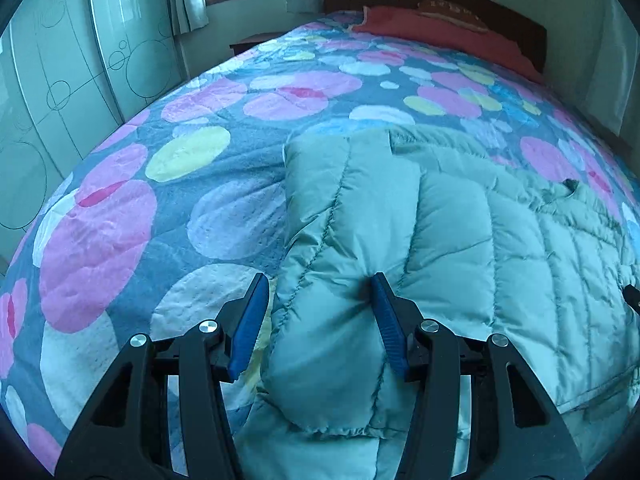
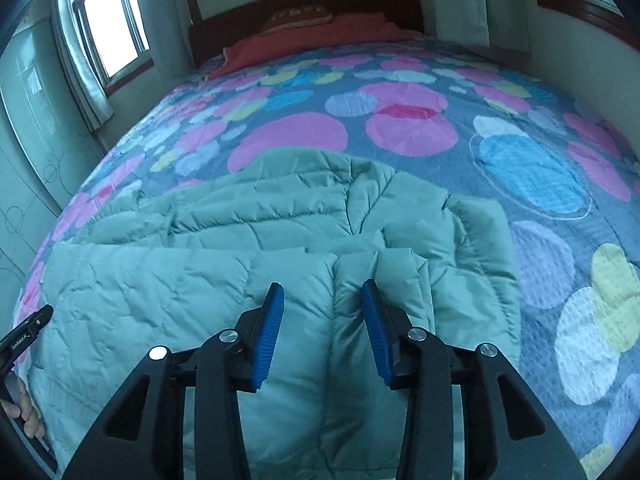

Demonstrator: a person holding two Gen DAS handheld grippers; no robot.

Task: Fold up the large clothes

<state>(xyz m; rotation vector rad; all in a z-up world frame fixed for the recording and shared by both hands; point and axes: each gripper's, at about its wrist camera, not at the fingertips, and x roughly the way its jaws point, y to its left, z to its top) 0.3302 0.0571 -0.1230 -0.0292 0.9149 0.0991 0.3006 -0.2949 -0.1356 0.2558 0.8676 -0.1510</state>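
A pale green quilted puffer jacket (image 1: pixel 460 232) lies flat on the bed. In the left wrist view one sleeve (image 1: pixel 332 248) is folded over its left edge. My left gripper (image 1: pixel 320 284) is open, its jaws either side of that sleeve, the right pad pressing into the fabric. In the right wrist view the jacket (image 2: pixel 208 264) spreads to the left, with a folded sleeve (image 2: pixel 360 308) at its right side. My right gripper (image 2: pixel 324 292) is open, its jaws astride a ridge of that sleeve.
The bed is covered by a grey quilt with large coloured circles (image 1: pixel 168 208). A red pillow (image 1: pixel 440 32) and dark headboard (image 2: pixel 304 4) are at the far end. A wardrobe (image 1: pixel 60 80) stands left; the left gripper's tip (image 2: pixel 28 332) shows at left.
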